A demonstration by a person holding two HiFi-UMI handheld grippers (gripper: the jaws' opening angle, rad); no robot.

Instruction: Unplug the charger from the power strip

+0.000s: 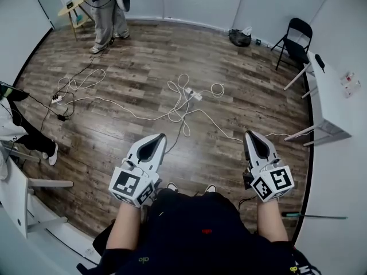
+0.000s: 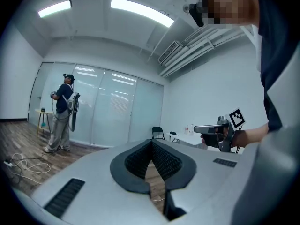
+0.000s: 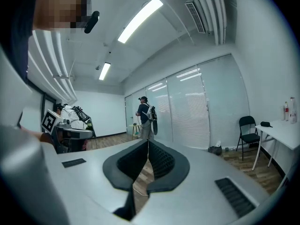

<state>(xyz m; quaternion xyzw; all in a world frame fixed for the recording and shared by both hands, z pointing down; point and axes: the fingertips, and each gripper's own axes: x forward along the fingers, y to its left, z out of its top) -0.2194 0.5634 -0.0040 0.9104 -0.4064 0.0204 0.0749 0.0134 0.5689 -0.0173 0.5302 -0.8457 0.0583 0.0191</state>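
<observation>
Pre-reach: both claws pinched together, nothing in either.
My left gripper [image 1: 160,136] and right gripper [image 1: 249,134] are held level, well apart from the power strip [image 1: 193,94], which lies among looped white cable [image 1: 150,118] on the floor [image 1: 143,56]. The charger is too small to pick out. Next, I judge: get down to it and open one claw.

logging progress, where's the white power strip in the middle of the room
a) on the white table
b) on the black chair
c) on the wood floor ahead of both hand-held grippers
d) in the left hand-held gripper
c: the white power strip lies on the wood floor among cables, ahead of the left hand-held gripper and right hand-held gripper, both shut on nothing.
</observation>
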